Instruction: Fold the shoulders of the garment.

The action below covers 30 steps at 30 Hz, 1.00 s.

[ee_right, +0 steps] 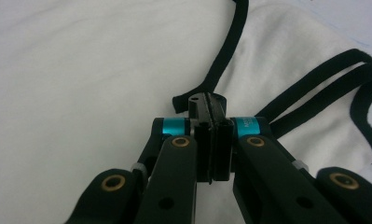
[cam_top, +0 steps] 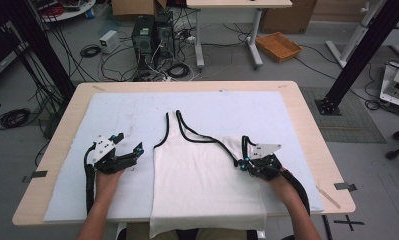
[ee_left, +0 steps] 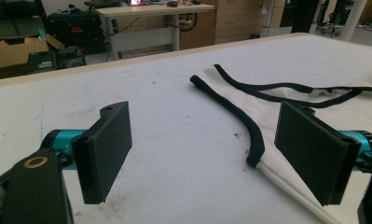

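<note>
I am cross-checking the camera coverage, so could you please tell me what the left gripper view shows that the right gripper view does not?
Left gripper view: the open left gripper above the white padded table cover, with a wooden desk beyond. Right gripper view: the right gripper, jaws pressed together at a black trim end. Both: the white sleeveless top with black trim lying flat.

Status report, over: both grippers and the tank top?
Left gripper open beside the tank top, jaws wide. Right gripper shut at the black-trimmed right edge; grip on fabric unclear. Nothing in the way.
</note>
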### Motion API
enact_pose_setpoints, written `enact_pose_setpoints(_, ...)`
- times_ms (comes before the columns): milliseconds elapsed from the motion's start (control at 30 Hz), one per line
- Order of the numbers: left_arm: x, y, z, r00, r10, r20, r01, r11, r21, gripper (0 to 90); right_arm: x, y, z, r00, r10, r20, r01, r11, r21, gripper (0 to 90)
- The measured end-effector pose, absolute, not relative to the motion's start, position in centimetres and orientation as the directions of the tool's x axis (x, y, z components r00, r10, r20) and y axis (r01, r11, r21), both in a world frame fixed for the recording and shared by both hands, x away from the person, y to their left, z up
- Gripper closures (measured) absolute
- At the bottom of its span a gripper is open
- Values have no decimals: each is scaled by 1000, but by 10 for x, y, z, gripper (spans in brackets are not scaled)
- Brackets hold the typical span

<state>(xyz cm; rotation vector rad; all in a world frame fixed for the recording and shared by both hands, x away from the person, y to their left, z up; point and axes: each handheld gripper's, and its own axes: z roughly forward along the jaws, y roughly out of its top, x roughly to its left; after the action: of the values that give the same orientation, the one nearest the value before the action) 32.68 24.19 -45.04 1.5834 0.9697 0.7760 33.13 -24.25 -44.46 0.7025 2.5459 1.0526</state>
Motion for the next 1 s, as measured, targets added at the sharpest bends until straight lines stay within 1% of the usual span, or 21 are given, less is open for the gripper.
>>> enact_pose_setpoints(67,327,242,-450,453,891,-1,193,-97,976,189,329,-247,-444,-835,546,-76,321,594,737,900)
enact_pose_setpoints(100,327,241,-450,444,896,0,198,-98,975,188,328,-252,-440,-825,561,-65,318,557,767,790)
enact_pose_setpoints(133,327,241,-450,444,896,0,198,-98,975,187,328,-255,-437,-805,591,-45,330,511,794,604)
enact_pose_setpoints(167,328,241,-450,437,900,-3,205,-97,974,187,329,-260,-435,-775,632,-16,347,447,825,494)
enact_pose_setpoints(200,329,241,-450,423,906,-9,216,-91,972,187,330,-265,-432,-751,660,17,360,387,849,465)
enact_pose_setpoints(233,330,241,-448,402,915,1,230,-102,968,187,330,-265,-432,-751,660,17,360,387,849,465)
enact_pose_setpoints(267,331,241,-446,389,921,-1,233,-97,968,187,330,-275,-428,-712,701,35,354,315,881,370)
enact_pose_setpoints(300,332,242,-444,385,923,-18,224,-74,972,187,329,-280,-426,-687,726,33,352,293,889,341)
enact_pose_setpoints(333,335,242,-437,394,917,-59,211,-28,977,187,329,-283,-426,-667,745,31,353,279,893,316)
enact_pose_setpoints(367,335,242,-437,394,917,-59,211,-28,977,187,329,-283,-426,-667,745,31,353,279,893,316)
enact_pose_setpoints(400,337,241,-434,405,912,-65,211,-24,977,187,328,-289,-426,-632,775,5,342,274,899,272)
enact_pose_setpoints(433,340,239,-431,419,906,-66,211,-27,977,187,328,-289,-426,-632,775,5,342,274,899,272)
enact_pose_setpoints(467,343,238,-428,431,900,-70,210,-25,977,187,327,-291,-426,-618,786,4,347,268,899,254)
enact_pose_setpoints(500,348,236,-425,445,892,-80,217,-20,976,187,328,-295,-427,-599,801,3,353,261,899,216)
enact_pose_setpoints(600,358,231,-418,470,877,-102,233,-11,972,187,328,-297,-427,-590,808,4,357,257,898,216)
enact_pose_setpoints(633,369,225,-409,492,863,-113,238,-9,971,187,328,-298,-427,-585,811,3,356,254,899,216)
enact_pose_setpoints(867,418,202,-378,520,846,-117,287,-44,957,187,325,-304,-428,-572,820,-12,356,261,897,215)
enact_pose_setpoints(900,418,202,-378,520,846,-117,287,-44,957,187,325,-304,-428,-572,820,-12,356,261,897,215)
enact_pose_setpoints(933,432,194,-373,518,848,-113,312,-65,948,187,324,-305,-428,-570,822,-8,361,259,896,215)
enact_pose_setpoints(1000,444,187,-372,521,847,-103,335,-92,938,187,321,-308,-430,-566,824,-7,367,260,893,215)
